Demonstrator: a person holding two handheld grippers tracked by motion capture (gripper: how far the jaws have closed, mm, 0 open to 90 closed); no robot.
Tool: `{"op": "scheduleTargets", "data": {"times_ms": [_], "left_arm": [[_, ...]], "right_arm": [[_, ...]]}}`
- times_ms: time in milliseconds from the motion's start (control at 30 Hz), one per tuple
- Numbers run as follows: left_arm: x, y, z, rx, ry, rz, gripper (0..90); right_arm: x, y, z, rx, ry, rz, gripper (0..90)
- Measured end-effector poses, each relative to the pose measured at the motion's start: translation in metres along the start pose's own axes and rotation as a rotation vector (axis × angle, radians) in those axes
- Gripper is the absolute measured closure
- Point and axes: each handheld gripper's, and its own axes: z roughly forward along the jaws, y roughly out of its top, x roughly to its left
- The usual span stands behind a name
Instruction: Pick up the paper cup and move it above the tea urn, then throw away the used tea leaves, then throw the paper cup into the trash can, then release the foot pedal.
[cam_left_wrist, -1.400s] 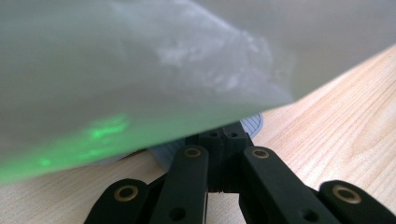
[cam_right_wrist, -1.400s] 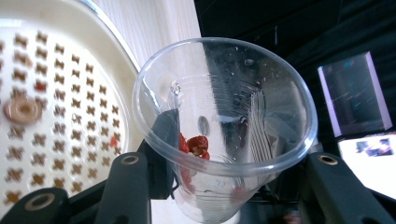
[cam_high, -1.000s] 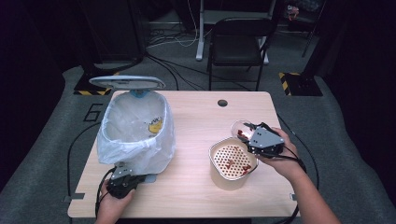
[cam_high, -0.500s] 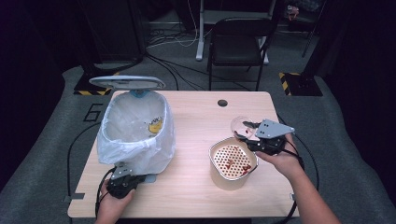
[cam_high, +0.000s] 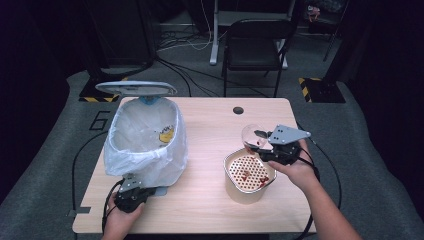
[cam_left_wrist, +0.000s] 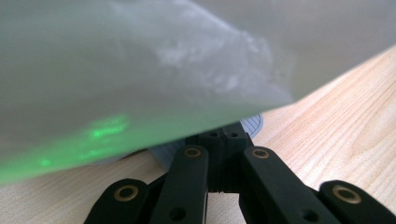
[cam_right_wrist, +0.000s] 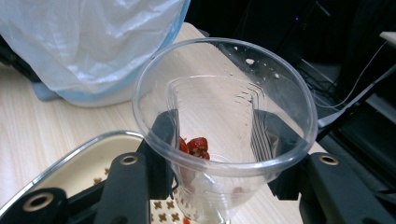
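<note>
Tilting over the strainer bowl, your right gripper clamps the cup; left gripper rests closed beside the bin.

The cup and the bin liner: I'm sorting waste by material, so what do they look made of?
The cup looks like thin clear glossy plastic: the right gripper's jaws show through its ribbed wall. The bin liner looks like thin translucent whitish plastic film, crinkled and draped over the rim.
</note>
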Motion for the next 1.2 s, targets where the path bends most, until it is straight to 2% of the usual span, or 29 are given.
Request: {"op": "scheduleTargets", "data": {"times_ms": [167,300,467,500,567,800,933,967,1167,1200], "left_arm": [[0.0,0.0,0.0,0.0,-0.002,0.0,90.0],[0.0,0.0,0.0,-0.001,0.003,0.001,90.0],[0.0,0.0,0.0,-0.004,0.0,0.001,90.0],[0.001,0.0,0.0,-0.005,-0.009,0.02,90.0],[0.0,0.0,0.001,-0.011,-0.01,0.007,90.0],[0.001,0.001,0.0,-0.002,-0.011,0.02,90.0],[0.0,0.0,0.0,-0.001,-0.001,-0.011,90.0],[0.001,0.0,0.0,-0.003,-0.011,0.006,90.0],[0.001,0.0,0.0,-0.003,-0.004,-0.008,90.0],[0.001,0.0,0.0,-0.006,-0.019,0.01,90.0]], "right_arm": [[-0.001,0.005,0.001,-0.03,0.021,0.076,51.7],[0.002,0.011,0.003,-0.033,0.029,0.099,51.7],[0.008,0.022,0.01,-0.039,0.051,0.103,51.7],[0.009,0.024,0.011,-0.038,0.057,0.108,51.7],[0.011,0.028,0.014,-0.038,0.061,0.119,51.8],[0.017,0.047,0.024,-0.05,0.081,0.129,52.0],[0.018,0.057,0.027,-0.063,0.093,0.139,52.1],[0.019,0.059,0.028,-0.066,0.094,0.141,52.1],[0.02,0.072,0.035,-0.085,0.109,0.167,52.1],[0.02,0.074,0.037,-0.089,0.117,0.173,52.1]]}}
